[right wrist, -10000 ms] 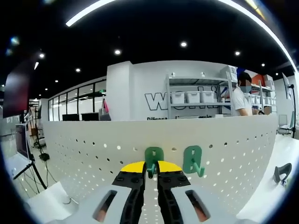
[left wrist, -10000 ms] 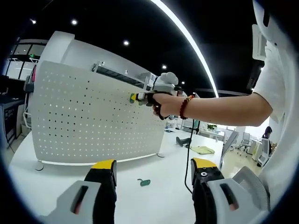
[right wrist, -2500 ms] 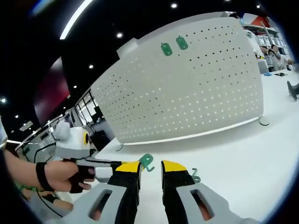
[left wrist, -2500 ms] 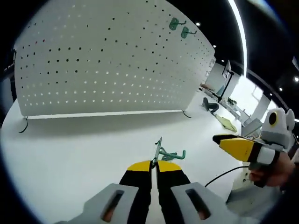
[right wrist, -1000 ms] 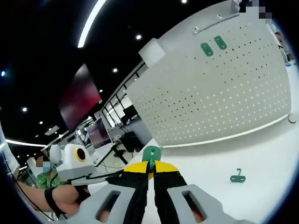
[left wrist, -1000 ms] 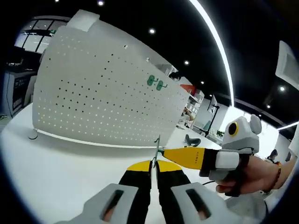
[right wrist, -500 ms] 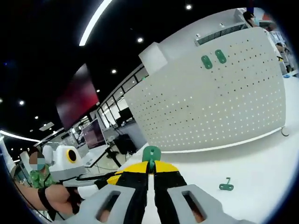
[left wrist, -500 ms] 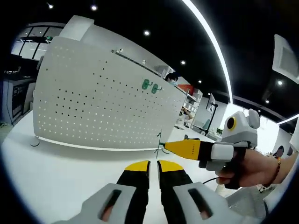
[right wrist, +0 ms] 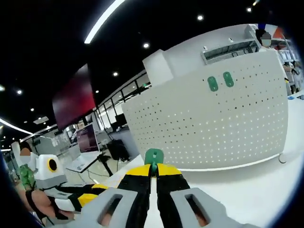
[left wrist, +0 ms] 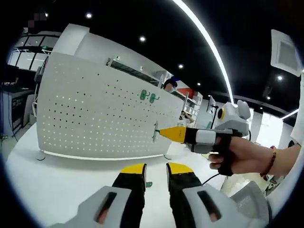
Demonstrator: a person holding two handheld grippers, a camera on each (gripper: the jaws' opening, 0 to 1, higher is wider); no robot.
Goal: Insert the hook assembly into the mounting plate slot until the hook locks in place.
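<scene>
Green hook [right wrist: 153, 156] sits pinched in my right gripper [right wrist: 152, 172] facing the white pegboard [right wrist: 209, 128] with two mounted hooks [right wrist: 220, 81], while my left gripper [left wrist: 155, 167] stands open, empty.

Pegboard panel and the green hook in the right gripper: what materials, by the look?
Pegboard panel: likely painted sheet metal, matte white, thin with punched holes that light shines through. Green hook in the right gripper: looks like moulded plastic, uniform satin green, though coated metal is possible.
</scene>
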